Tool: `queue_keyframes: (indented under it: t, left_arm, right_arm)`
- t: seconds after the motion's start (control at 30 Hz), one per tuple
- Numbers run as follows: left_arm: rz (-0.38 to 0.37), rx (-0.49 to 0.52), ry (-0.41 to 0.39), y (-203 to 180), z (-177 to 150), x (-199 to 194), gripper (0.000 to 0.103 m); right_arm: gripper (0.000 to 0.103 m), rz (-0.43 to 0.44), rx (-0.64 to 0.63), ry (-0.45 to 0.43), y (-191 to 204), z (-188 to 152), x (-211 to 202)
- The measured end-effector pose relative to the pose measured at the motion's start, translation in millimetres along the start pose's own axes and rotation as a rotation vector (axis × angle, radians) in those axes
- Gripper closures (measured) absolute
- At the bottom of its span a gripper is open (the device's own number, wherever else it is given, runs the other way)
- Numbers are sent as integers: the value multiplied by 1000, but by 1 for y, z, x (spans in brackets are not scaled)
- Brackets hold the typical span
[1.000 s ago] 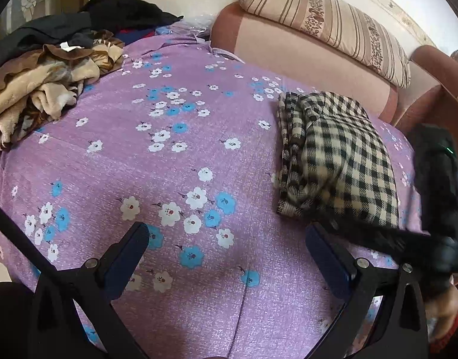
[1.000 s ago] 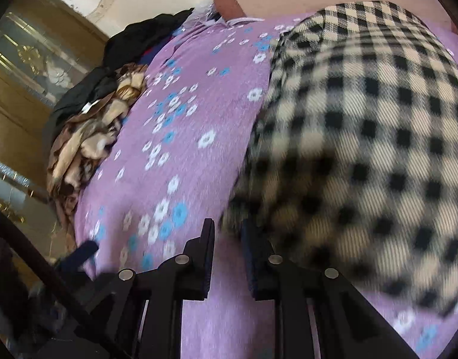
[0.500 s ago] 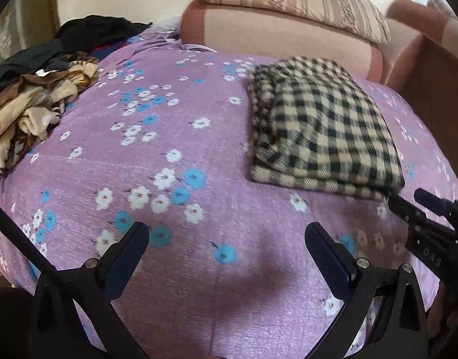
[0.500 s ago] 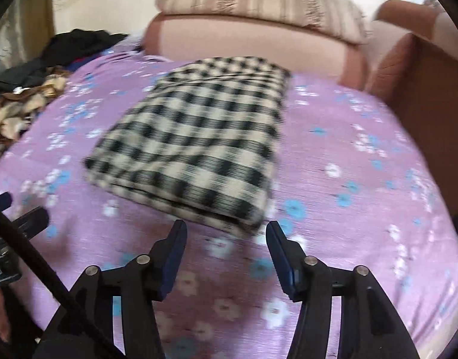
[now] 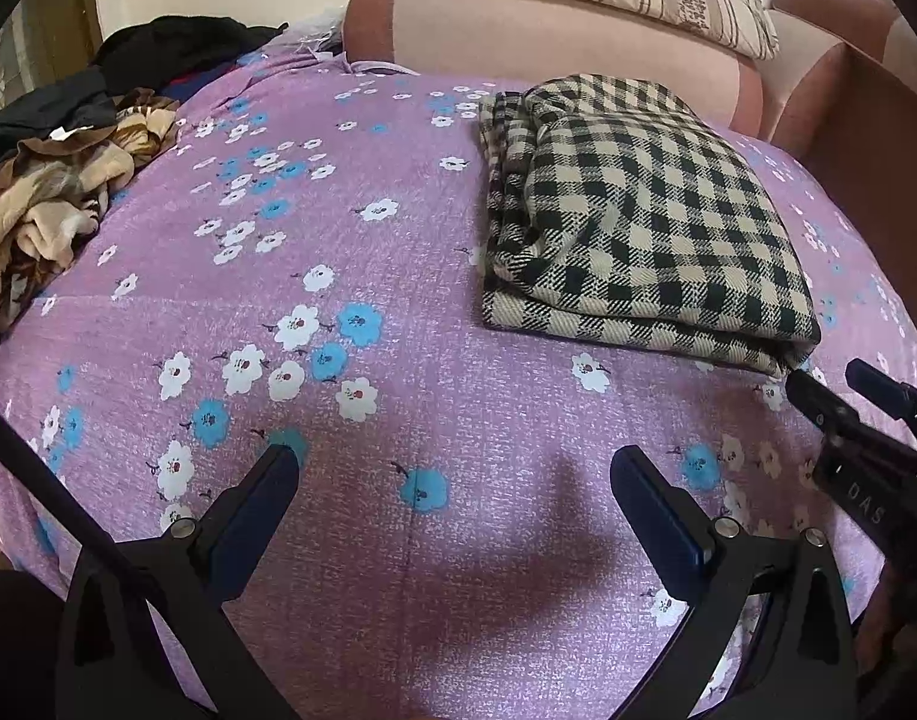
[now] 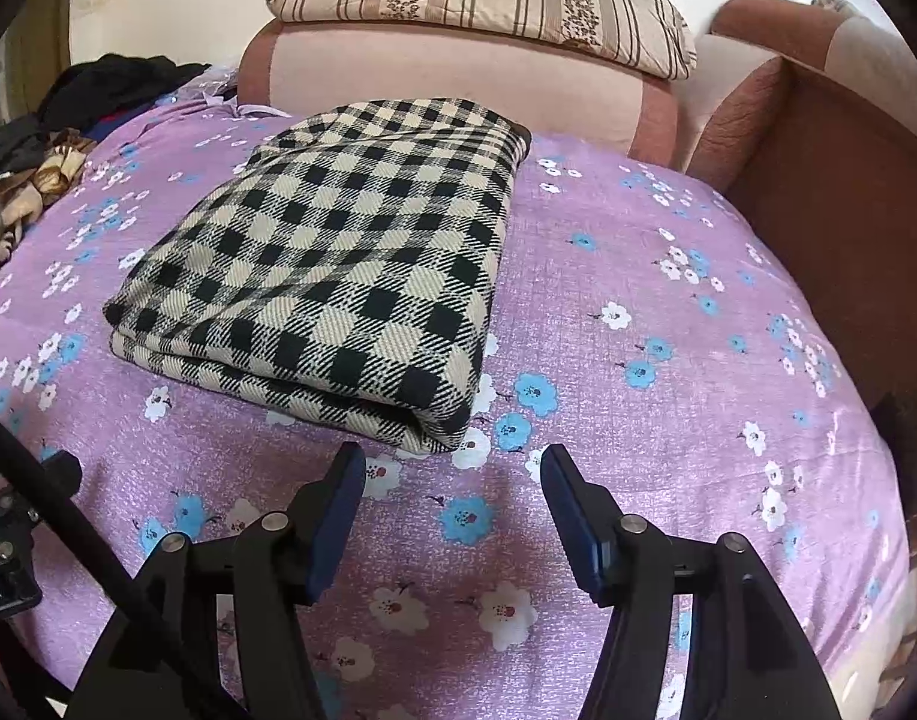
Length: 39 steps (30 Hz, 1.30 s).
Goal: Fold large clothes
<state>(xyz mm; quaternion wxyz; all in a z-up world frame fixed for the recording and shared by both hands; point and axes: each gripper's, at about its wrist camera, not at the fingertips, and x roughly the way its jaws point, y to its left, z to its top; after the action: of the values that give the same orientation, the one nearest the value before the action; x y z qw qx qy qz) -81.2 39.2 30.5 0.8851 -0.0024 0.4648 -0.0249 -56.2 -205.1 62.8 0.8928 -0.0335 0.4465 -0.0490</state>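
In the left wrist view, the left tongs hang wide and empty over bare bed, near its front edge. The plaid cloth lies folded toward the bed's far right part, just short of the sofa; the right tongs sit just off the cloth's near right corner. A heap of clothes waits at the left edge (likely next to be folded). In the right wrist view, the right tongs are spread fairly wide, holding nothing, just before the cloth, which looks finished: flat and squared, so it keeps its shape.
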Motion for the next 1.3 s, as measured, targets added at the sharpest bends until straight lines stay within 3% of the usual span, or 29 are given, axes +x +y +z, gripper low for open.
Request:
queue_keyframes:
  t: [0.43, 1.3]
  left_arm:
    - [-10, -11, 6, 2, 1, 1, 0]
    - [-23, 1, 20, -3, -2, 5, 0]
  right_arm:
    - [34, -31, -99, -12, 24, -5, 0]
    - [33, -69, -88, 24, 21, -8, 9]
